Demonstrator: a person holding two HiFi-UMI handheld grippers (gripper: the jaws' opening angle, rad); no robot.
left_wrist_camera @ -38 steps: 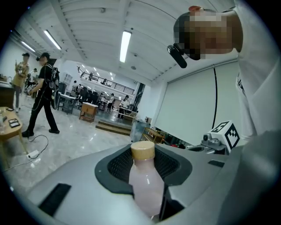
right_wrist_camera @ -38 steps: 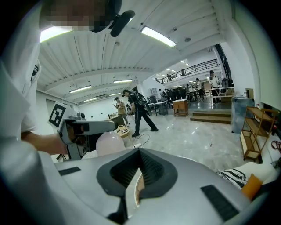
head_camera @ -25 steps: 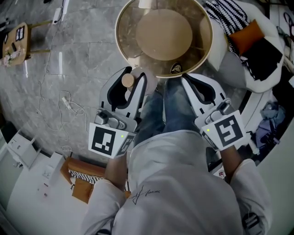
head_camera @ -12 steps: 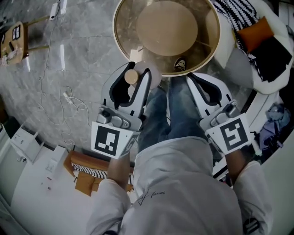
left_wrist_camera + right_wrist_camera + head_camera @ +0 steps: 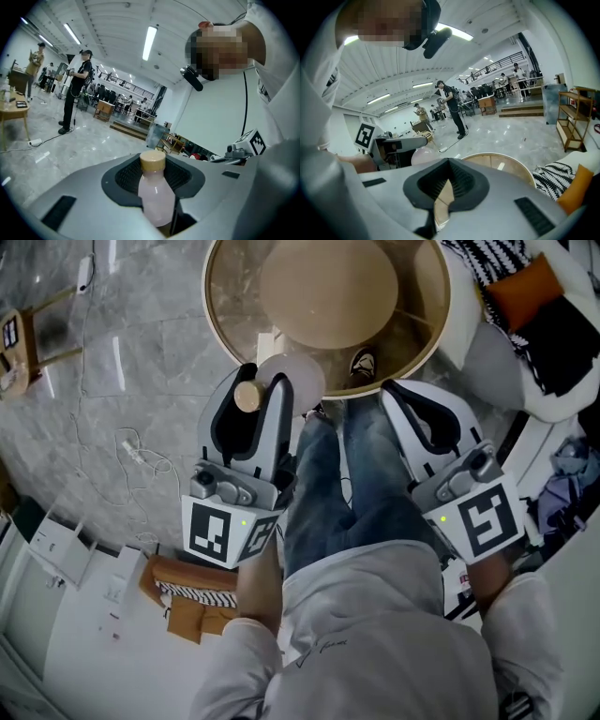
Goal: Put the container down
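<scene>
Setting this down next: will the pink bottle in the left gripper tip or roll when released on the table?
The bottle looks tall and narrow, so it may tip if released tilted. Its round body would likely roll on the smooth table. Pink right up to the cap, it seems full, so probably not light.

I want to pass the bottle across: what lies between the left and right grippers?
In the head view, the person's jeans-clad legs lie between the left gripper, shut on the bottle, and the right gripper.

Left tongs [image 5: 259, 396] clamped, right tongs [image 5: 394, 392] closed, empty.
</scene>
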